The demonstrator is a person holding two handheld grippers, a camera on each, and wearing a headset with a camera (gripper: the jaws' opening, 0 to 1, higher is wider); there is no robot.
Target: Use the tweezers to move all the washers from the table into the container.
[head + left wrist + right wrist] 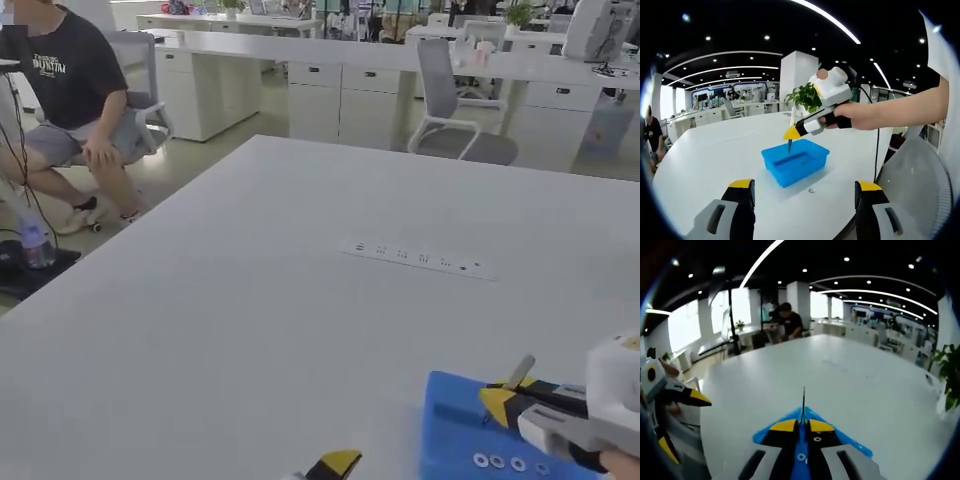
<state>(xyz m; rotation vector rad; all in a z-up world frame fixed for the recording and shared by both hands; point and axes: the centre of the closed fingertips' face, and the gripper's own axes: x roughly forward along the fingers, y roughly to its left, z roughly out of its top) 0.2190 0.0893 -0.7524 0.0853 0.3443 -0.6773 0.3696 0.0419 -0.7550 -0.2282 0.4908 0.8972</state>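
A blue container (460,430) stands on the white table (250,300) at the near right, with three washers (497,462) inside it. My right gripper (500,395) is shut on the metal tweezers (520,372) and hangs over the container. In the left gripper view the tweezers (789,145) point down into the container (795,162), and one washer (811,190) lies on the table in front of it. I cannot tell whether the tips hold anything. My left gripper (805,200) is open, empty, and short of the container. The right gripper view looks along the tweezers (803,400) over the container (765,432).
A socket strip (415,257) is set into the table's middle. A person (70,90) sits beyond the far left edge, and an office chair (450,100) stands behind the table. A potted plant (805,97) stands at the far end behind the right gripper.
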